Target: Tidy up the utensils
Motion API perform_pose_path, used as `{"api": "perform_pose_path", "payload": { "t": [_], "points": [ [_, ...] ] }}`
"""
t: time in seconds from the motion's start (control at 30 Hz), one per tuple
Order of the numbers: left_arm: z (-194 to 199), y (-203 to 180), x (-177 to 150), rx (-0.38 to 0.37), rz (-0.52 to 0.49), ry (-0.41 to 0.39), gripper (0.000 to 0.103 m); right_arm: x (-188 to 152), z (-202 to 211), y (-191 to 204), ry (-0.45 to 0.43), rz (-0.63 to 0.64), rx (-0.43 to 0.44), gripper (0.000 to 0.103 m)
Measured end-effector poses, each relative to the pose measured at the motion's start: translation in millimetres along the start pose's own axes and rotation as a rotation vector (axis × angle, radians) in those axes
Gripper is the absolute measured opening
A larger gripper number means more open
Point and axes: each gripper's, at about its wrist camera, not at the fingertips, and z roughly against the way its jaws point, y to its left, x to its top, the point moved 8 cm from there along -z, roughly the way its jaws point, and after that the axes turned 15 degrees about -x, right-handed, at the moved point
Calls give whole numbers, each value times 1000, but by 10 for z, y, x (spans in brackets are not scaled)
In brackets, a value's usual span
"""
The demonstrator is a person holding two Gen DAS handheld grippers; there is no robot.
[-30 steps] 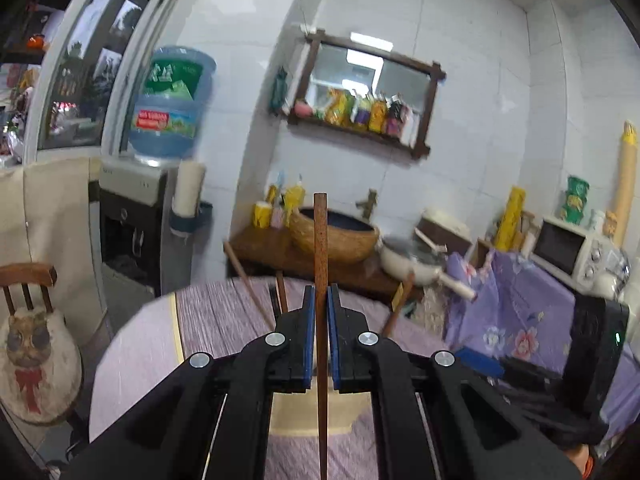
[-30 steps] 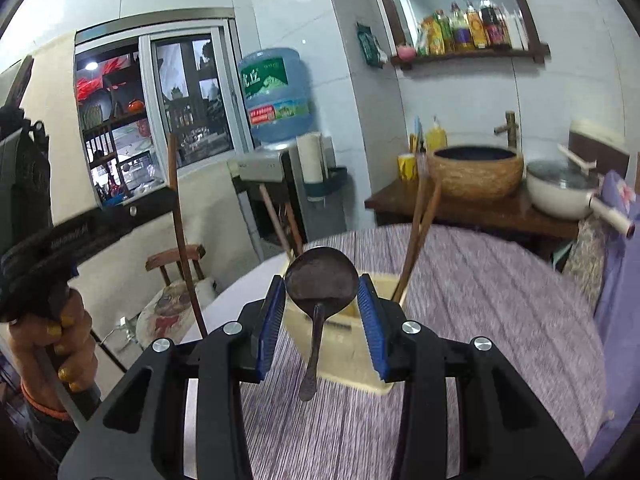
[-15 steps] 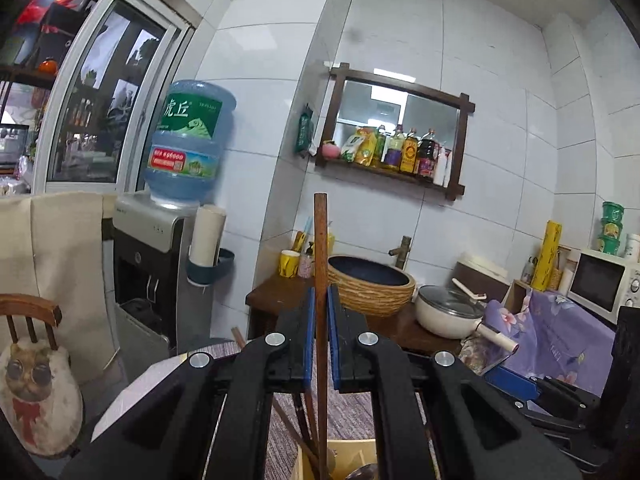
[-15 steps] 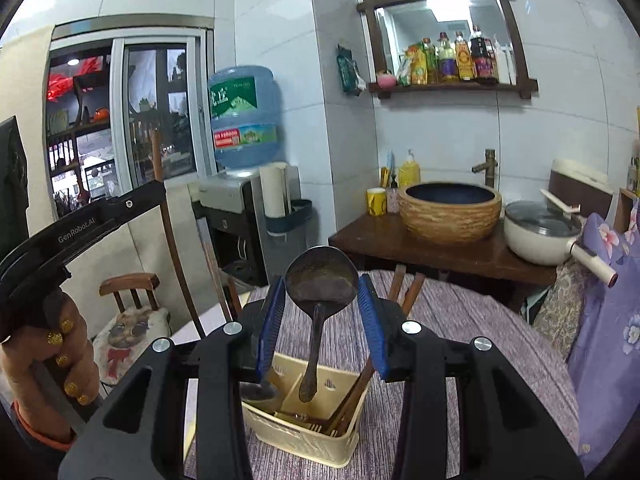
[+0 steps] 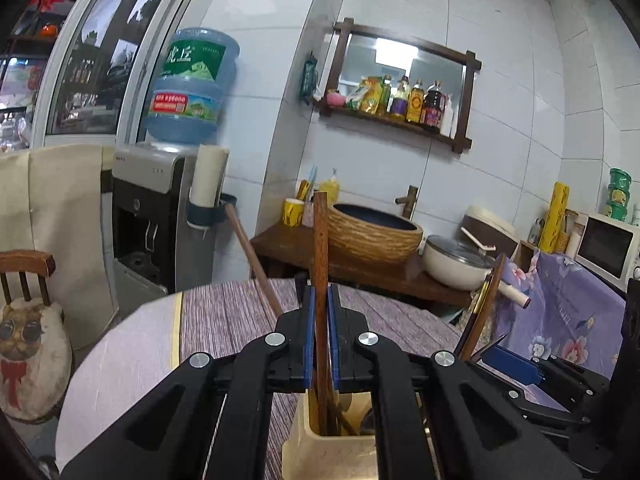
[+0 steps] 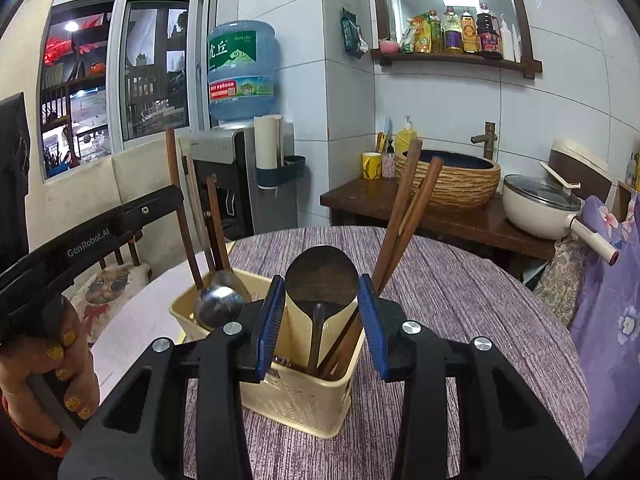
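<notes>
A cream plastic utensil basket [image 6: 296, 396] stands on the round purple-clothed table [image 6: 460, 304]; it also shows in the left wrist view [image 5: 332, 452]. My left gripper [image 5: 321, 344] is shut on a brown wooden chopstick [image 5: 320, 248], held upright with its lower end inside the basket. My right gripper [image 6: 322, 320] is shut on the bowl of a dark spoon [image 6: 322, 280], whose handle hangs down into the basket. Other chopsticks [image 6: 404, 216] and a steel spoon [image 6: 218, 306] stand in the basket.
A water dispenser [image 5: 160, 216] and a chair with a cat cushion [image 5: 24, 336] stand left of the table. A wooden counter with a woven basin [image 5: 372, 232] and a pot [image 5: 456, 264] lies behind. The left gripper's body [image 6: 80, 240] is at the right view's left edge.
Both grippers have come down toward the basket. The chopstick's lower end now sits in the basket, and the spoon's handle reaches into it.
</notes>
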Motion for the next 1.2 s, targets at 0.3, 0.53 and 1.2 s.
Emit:
{"api": "perform_pose_path", "payload": {
  "t": [0.3, 0.53, 1.2],
  "points": [
    [110, 6, -142, 2, 8, 19, 14, -164, 51, -14, -3, -15, 6, 45],
    [514, -68, -291, 27, -39, 22, 79, -314, 518, -138, -68, -25, -38, 69],
    [1698, -256, -1371, 125, -133, 169, 98, -1576, 1813, -54, -92, -52, 33, 97]
  ]
}}
